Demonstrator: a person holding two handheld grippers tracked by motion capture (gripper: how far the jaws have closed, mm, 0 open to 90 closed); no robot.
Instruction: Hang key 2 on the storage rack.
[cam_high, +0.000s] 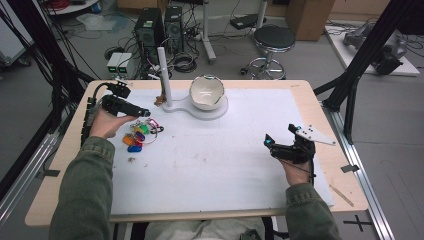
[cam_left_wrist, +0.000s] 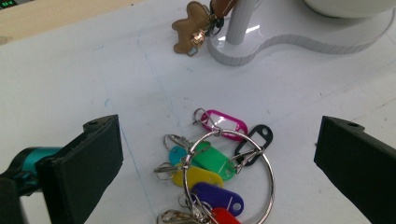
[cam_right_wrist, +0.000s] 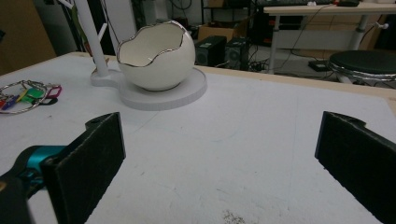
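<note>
White table mat (cam_high: 210, 165) – egg-shaped bowl (cam_high: 206, 92) on its white stand (cam_high: 175, 106), inside looks empty. Key tags (cam_left_wrist: 212, 170): no readable writing. Left gripper (cam_high: 142, 113) and right gripper (cam_high: 268, 142) – jaws spread, holding nothing.

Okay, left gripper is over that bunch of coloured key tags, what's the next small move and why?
Probably lower the left gripper straight down and shut it on the metal ring. Its jaws stand wide open, with the key tags lying flat on the white mat between them, nothing gripped yet. The right gripper is open too, far off at the other side, so the left one is best placed.
</note>
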